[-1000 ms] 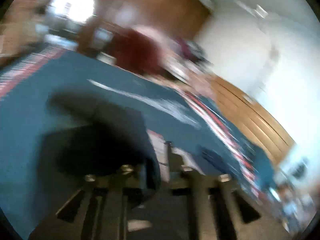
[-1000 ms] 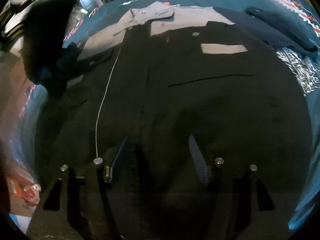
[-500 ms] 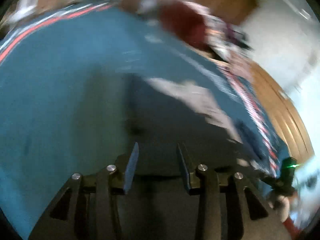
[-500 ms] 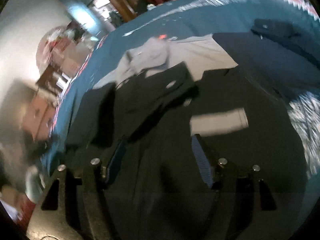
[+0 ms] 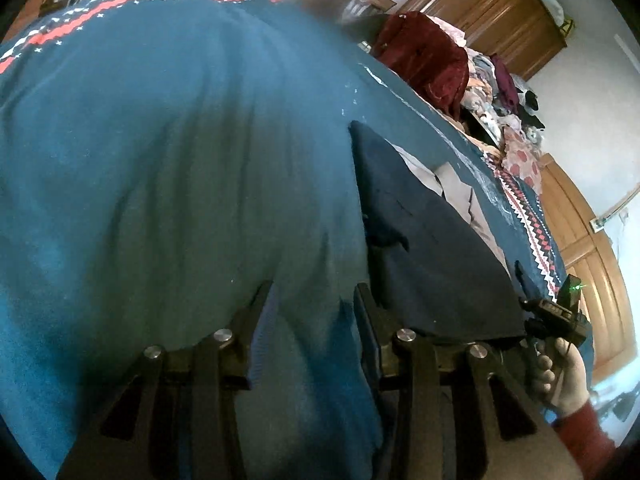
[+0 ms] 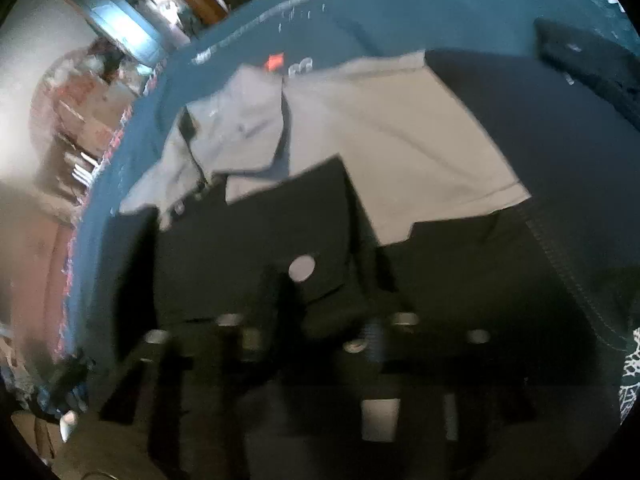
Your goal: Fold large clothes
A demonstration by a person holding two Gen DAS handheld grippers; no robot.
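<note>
Left claw hovers with its jaws apart and nothing between them, low over the teal bedspread, at the near left edge of the garment; the placement suits a fresh grip on that edge for the next fold. The garment, a large dark jacket with a pale lining, lies spread flat on the bed so that its panels can be turned over one another; one dark flap with a round button lies folded across the lining. Right claw is blurred and dark against the cloth, so whether it is released or clenched cannot be told; it sits low over the jacket's near hem. At far right of the left view, a hand in a red sleeve holds the right tool at the hem. Compared with one second ago, the left claw no longer carries dark cloth and points at bare bedspread; the right view has shifted closer to the collar, and the left panel now lies folded inward.
</note>
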